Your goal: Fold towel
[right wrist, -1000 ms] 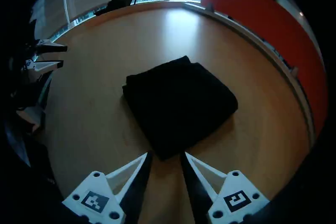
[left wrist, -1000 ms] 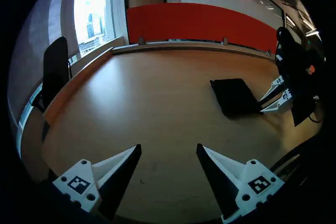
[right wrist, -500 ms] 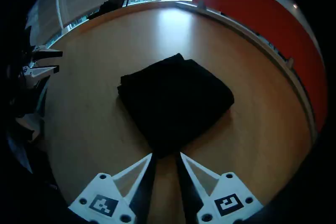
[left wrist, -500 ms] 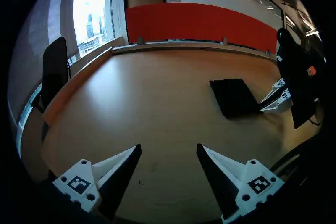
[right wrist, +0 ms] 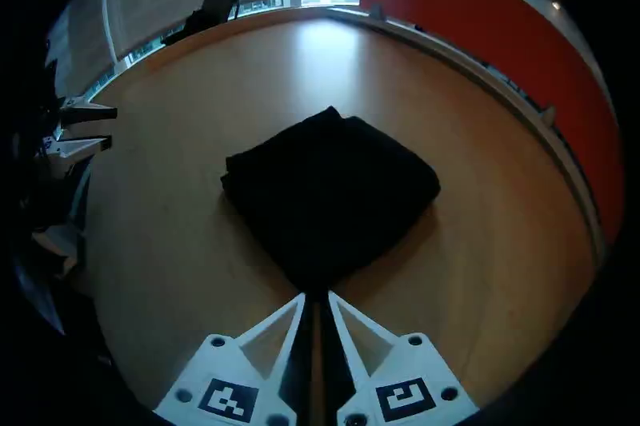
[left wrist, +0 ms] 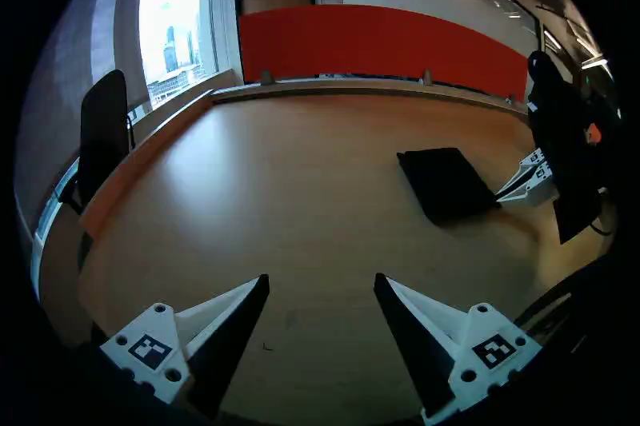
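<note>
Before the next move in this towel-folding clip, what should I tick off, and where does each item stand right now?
1. Towel lies folded and flat on the table: ok.
2. Right gripper is lined up with the towel's near corner, fingers almost together: ok.
3. Cloth is really pinched between both fingers: cannot tell, the tips meet just where the dark corner begins.
4. Left gripper is open and holds nothing: ok.
5. Left gripper is placed to help with the towel: not ok, it is over bare table with the towel well off to its side.
</note>
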The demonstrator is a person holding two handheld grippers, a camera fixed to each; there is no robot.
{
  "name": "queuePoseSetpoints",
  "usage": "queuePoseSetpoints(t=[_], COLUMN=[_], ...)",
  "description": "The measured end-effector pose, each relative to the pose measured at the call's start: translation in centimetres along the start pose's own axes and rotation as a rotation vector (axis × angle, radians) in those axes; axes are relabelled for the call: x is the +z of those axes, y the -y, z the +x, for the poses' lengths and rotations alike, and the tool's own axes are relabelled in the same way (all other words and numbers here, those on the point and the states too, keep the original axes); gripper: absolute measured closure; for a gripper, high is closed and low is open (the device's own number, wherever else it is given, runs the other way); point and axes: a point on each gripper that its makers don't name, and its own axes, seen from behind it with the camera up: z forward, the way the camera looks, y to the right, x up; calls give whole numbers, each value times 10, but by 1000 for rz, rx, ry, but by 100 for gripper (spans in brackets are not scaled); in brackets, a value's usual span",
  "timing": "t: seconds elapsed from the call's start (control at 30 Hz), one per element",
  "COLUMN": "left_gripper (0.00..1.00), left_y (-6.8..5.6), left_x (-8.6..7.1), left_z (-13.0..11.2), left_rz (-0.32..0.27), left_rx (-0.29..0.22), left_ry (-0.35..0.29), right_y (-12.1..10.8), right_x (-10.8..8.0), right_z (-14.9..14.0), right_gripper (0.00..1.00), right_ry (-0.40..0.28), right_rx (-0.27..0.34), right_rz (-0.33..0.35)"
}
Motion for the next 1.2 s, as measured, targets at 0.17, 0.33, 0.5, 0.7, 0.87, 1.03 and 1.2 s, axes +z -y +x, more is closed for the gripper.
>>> queuePoseSetpoints(t=[0.17,0.33,0.5,0.7,0.87,1.03,1.2], left_gripper=[2,2,2,2,2,2,2], left_y=[-1,1,3,6,7,8,6], left_x=[1,2,3,2,1,0,0], left_z=[0,0,4,14,25,35,42], left_rz=[-3,-4,-9,-15,-26,-39,-52], left_rx=[-2,2,10,11,14,14,25], left_ry=[-2,-4,-10,-25,-41,-53,-64], right_y=[-2,-10,-20,-32,-41,-51,-64], right_x=[-5,-13,-27,-48,-70,-93,-114], right_z=[7,22,54,96,131,160,180], right_gripper=[96,96,96,96,96,97,97], right_ry=[-16,-41,-103,-176,-237,-289,-330], right_rx=[-8,6,14,-6,-31,-43,-37], right_rz=[-9,-30,-48,-73,-94,-115,-139])
